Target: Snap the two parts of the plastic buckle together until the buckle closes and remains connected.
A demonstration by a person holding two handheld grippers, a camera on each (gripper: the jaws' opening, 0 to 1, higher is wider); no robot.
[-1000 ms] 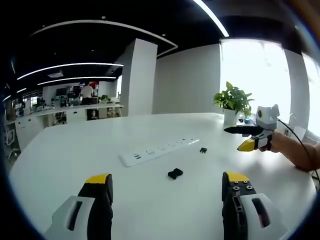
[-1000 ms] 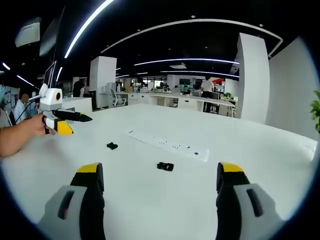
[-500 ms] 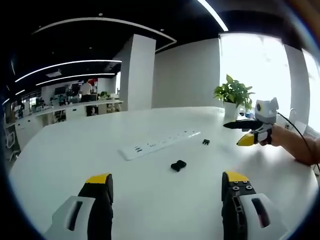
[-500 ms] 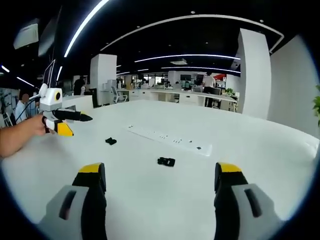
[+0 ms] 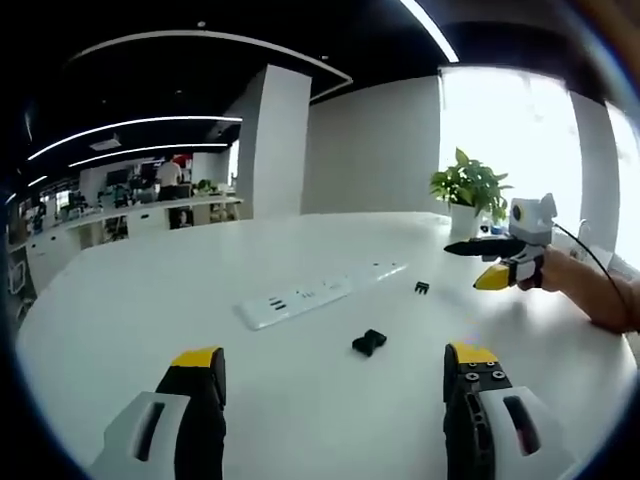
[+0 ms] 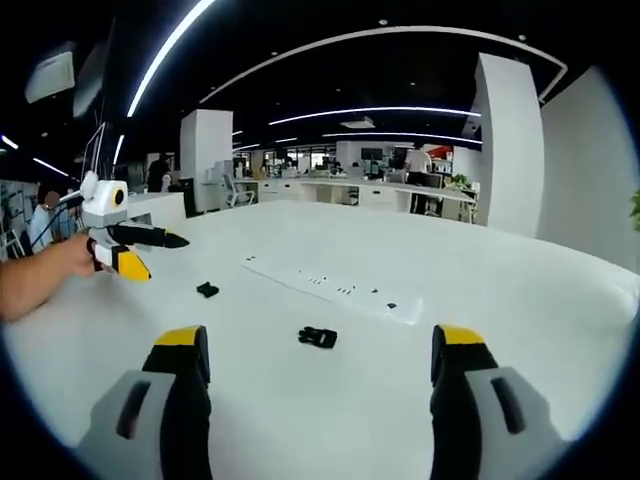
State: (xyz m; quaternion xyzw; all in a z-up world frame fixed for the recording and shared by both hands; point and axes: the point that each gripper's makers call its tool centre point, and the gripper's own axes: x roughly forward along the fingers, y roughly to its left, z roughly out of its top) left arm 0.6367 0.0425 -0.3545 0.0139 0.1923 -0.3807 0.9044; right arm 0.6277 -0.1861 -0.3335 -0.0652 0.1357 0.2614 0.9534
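my left gripper (image 5: pixel 333 372) is released, its yellow-tipped jaws standing wide apart over the white worktop (image 5: pixel 150 300) with nothing between them. just ahead of it, between the jaws in the left gripper view, lies one buckle part (image 5: pixel 369 342), a small black piece flat on the worktop. farther on, toward the right, sits the other buckle part (image 5: pixel 422 288), smaller in the view and well apart from the first. a white power strip (image 5: pixel 320 291) stretches across the worktop beyond the near piece.

my right gripper (image 6: pixel 320 362) is also released, jaws spread, holding nothing. in the right gripper view a buckle part lies just ahead between its jaws, the second one off to the left, the power strip behind them. i see each gripper in the other's view, held above the worktop by a hand (image 5: pixel 575 285). a potted plant (image 5: pixel 468 200) stands at the far edge of the worktop.
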